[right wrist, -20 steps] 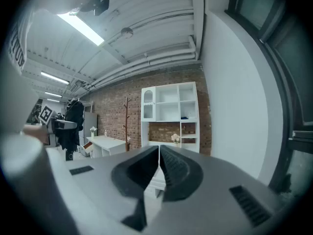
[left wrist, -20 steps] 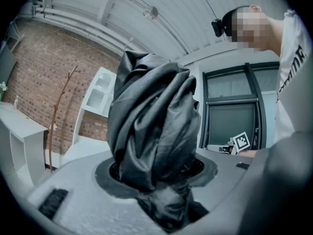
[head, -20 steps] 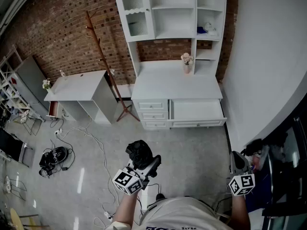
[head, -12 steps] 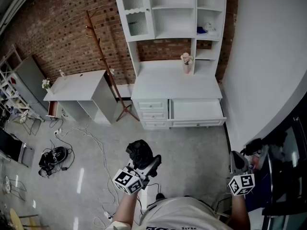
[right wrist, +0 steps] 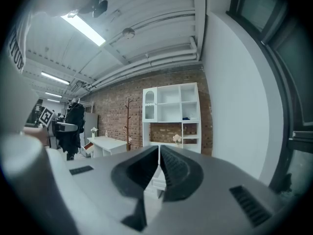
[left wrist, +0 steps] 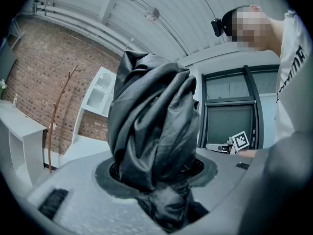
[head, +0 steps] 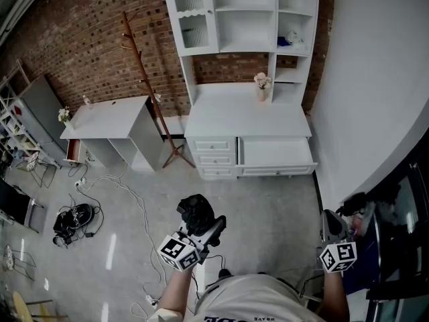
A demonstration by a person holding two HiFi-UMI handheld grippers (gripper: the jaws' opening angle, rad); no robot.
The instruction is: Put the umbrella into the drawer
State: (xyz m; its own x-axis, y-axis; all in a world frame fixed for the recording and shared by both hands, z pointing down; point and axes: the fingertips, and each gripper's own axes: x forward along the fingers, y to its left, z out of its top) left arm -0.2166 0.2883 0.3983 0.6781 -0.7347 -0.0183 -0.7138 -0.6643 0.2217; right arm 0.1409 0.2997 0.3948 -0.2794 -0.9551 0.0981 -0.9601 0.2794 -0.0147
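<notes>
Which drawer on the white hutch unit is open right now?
The wide right-hand drawer, pulled out toward the room with its inside showing. The three small drawers stacked to its left sit flush and shut.

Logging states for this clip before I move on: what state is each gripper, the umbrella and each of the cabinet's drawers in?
left gripper: shut on the umbrella.
umbrella: folded up, held off the floor.
right gripper: shut, nothing between its jaws.
large drawer: pulled open.
small drawers: closed.
</notes>
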